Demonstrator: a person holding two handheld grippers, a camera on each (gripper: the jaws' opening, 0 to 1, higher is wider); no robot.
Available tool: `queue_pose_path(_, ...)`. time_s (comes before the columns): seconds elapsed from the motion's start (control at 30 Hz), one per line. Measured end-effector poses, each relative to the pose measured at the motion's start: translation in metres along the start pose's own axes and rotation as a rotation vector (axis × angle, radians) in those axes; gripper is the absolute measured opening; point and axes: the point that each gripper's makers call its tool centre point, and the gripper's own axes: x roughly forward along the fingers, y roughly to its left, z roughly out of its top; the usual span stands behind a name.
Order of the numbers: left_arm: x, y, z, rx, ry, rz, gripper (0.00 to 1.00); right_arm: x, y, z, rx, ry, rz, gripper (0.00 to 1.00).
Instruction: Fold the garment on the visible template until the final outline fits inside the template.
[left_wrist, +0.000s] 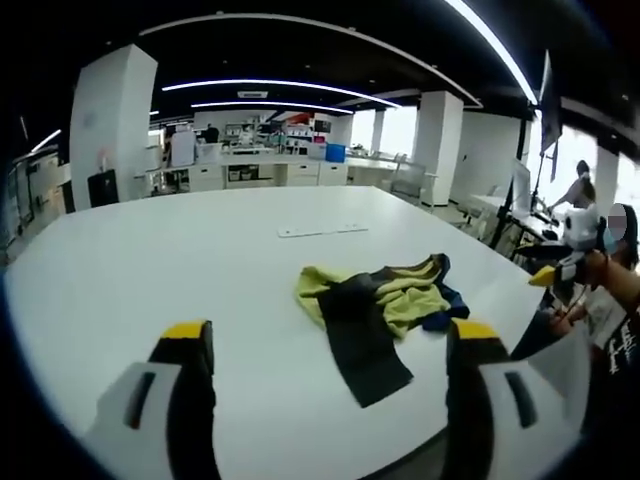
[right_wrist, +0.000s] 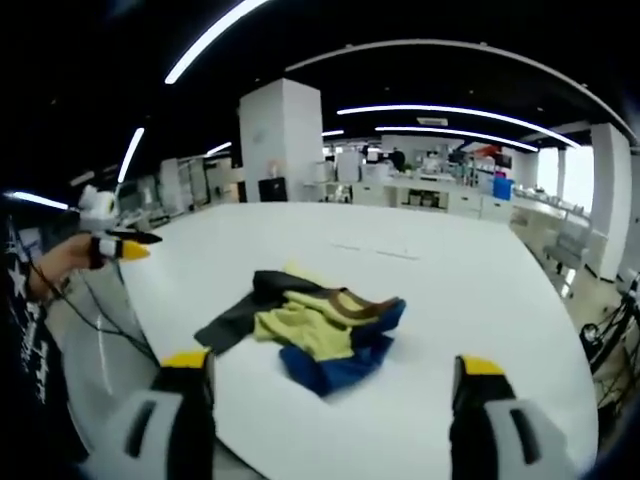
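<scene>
Although the task names a template, its outline is hard to make out: only a faint pale rectangle lies flat on the white table beyond the garment, well apart from it, and in the right gripper view it thins to a few pale lines.

In the left gripper view the garment sits in a crumpled heap near the table's right edge. It is soft, loosely bunched cloth in yellow-green, dark charcoal and blue, with one dark flap spread flat toward the camera. Folds hide its true outline, so the kind of garment cannot be told.

The left gripper rises from the bottom of its view, its two dark jaws with yellow tips spread wide, holding nothing, short of the cloth. The right gripper is likewise parted and empty, its yellow-tipped jaws standing either side of the heap.

At the right edge of the left gripper view, a person's hand shows partly, cut off by the frame. Behind the smooth, round-edged table stretches an open office with white columns and curved ceiling lights, its far details blurred.
</scene>
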Motion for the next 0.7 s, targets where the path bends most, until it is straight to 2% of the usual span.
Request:
queue_pose_path(0.23,0.011,-0.005,-0.003,-0.021,0.014,-0.047,0.88,0.009,-0.002,0.005,0.051,-0.023,0.008,0.93)
queue_pose_path(0.47,0.030,-0.015,-0.001,0.005,0.015,-0.098,0.84,0.024,-0.005,0.007,0.074,-0.011,0.025,0.74)
queue_pose_path(0.7,0.056,-0.020,-0.005,0.026,0.029,-0.156,0.77,0.049,-0.010,0.012,0.049,-0.007,0.051,0.72)
